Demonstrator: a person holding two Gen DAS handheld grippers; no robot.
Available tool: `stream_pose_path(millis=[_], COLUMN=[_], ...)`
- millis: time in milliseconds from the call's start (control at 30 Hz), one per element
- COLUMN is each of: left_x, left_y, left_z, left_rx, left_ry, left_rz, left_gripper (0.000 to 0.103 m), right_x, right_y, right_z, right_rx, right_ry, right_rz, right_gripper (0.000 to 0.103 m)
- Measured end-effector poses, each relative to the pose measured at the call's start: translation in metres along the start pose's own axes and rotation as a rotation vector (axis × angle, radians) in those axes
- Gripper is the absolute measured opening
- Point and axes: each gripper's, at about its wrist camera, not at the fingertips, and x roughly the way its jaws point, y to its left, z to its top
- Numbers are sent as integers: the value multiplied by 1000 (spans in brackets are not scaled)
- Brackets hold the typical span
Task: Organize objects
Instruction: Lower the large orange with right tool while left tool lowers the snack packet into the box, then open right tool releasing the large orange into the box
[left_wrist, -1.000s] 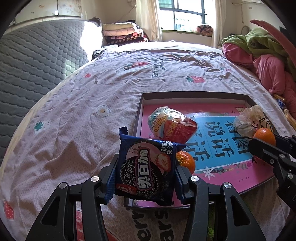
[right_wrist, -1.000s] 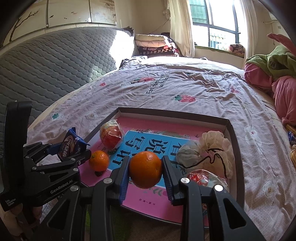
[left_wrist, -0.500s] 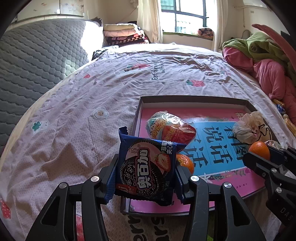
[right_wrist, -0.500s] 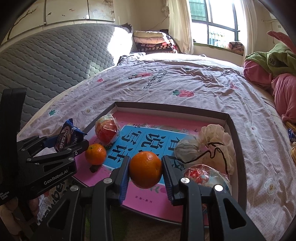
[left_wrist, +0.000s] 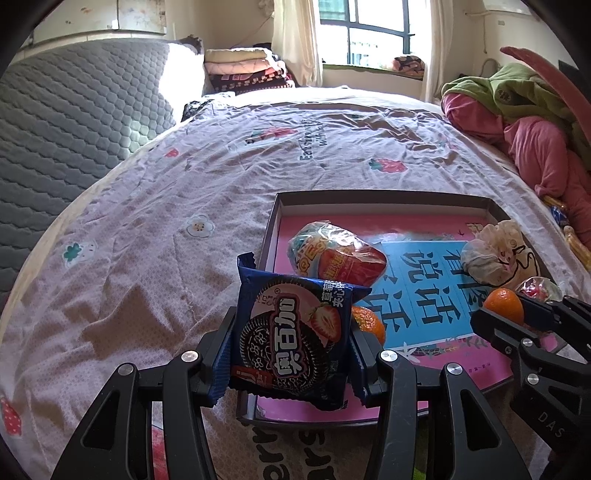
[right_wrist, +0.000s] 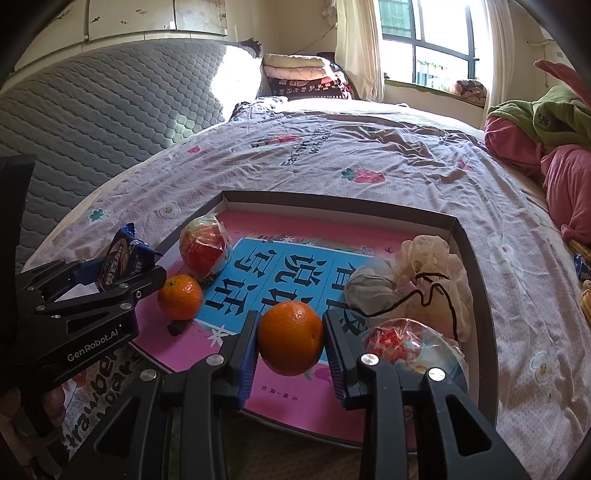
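Observation:
My left gripper (left_wrist: 291, 343) is shut on a blue Oreo cookie packet (left_wrist: 291, 332), held upright above the near left corner of a shallow box lid (left_wrist: 369, 195); both also show in the right wrist view (right_wrist: 122, 258). My right gripper (right_wrist: 290, 339) is shut on an orange (right_wrist: 290, 341) above the lid's near edge (right_wrist: 332, 437); it shows in the left wrist view (left_wrist: 504, 306). Inside the lid lie a second orange (right_wrist: 180, 297), a red wrapped snack (right_wrist: 203, 245), a cloth pouch (right_wrist: 424, 284) and a clear snack bag (right_wrist: 410, 349).
The lid sits on a bed with a pale floral sheet (left_wrist: 147, 240). A grey quilted headboard (left_wrist: 66, 122) stands on the left. Pink and green clothes (left_wrist: 524, 122) pile on the right. Folded blankets (left_wrist: 240, 70) lie at the far end.
Both grippers have pulled back a little toward the near edge of the lid, each keeping its hold. The things inside the lid have not moved.

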Motion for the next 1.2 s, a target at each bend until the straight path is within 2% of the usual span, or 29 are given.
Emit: stream_pose_path(millis=[667,800,900,1033,1200], left_x=[-6,-5,-4,-4,-4], left_y=[-25,-30,-29,-29,-34], left_z=[-2,-4,-3,-4,-4], left_rx=[21,35,30,23,30], left_ry=[3,9,14,19,21], left_rz=[-106,-105,-108,-127,-134], left_gripper=[53,53,53,53,53], right_x=[16,15,16,17,9], right_y=[-7,-7,-7,-6,-3], right_z=[-8,-9,-9,-9,-8], right_rx=[23,22,23,17,-20], right_ry=[68,69,80,90,85], right_rz=[-26,-25,-18,-21,-49], right_gripper=[34,34,38,50,56])
